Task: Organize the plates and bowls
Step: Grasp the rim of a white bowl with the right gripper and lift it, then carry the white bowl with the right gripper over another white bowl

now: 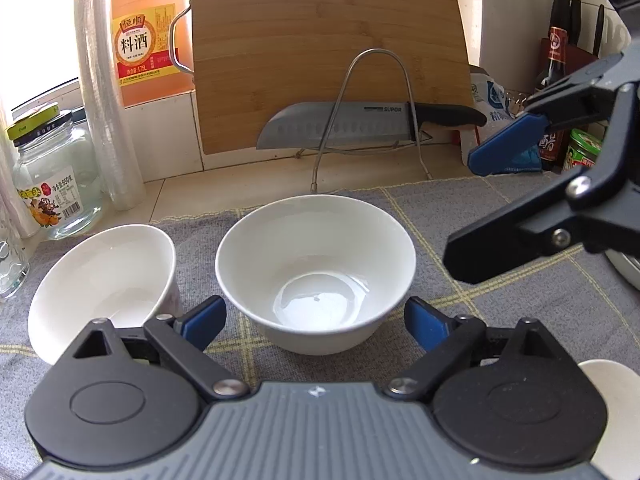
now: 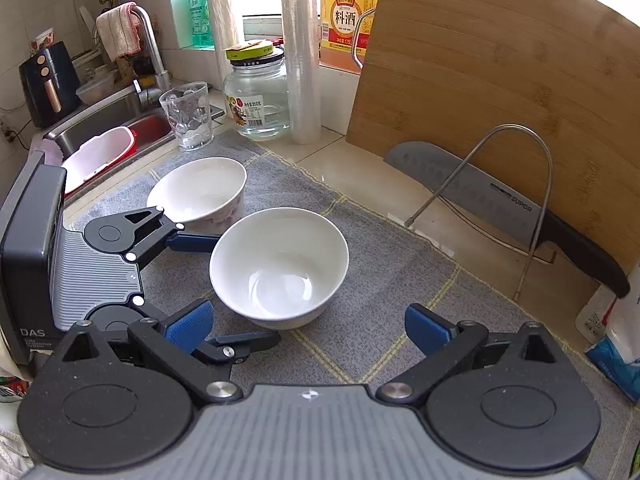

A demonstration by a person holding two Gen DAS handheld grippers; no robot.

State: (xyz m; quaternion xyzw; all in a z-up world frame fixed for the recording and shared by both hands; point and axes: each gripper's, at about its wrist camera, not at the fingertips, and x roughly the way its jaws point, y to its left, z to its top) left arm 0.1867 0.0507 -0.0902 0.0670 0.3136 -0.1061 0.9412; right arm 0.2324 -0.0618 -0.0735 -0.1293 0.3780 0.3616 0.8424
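left gripper (image 1: pixel 314 320) jaws stood apart, straddling the plain white bowl (image 1: pixel 316 268) on the grey mat (image 1: pixel 460 216), pads not touching | right gripper (image 2: pixel 308 326) jaws apart, empty, near that bowl | second bowl (image 1: pixel 104 280) just beside | we judged risk: a one-sided pinch could tip the bowl or knock its neighbour
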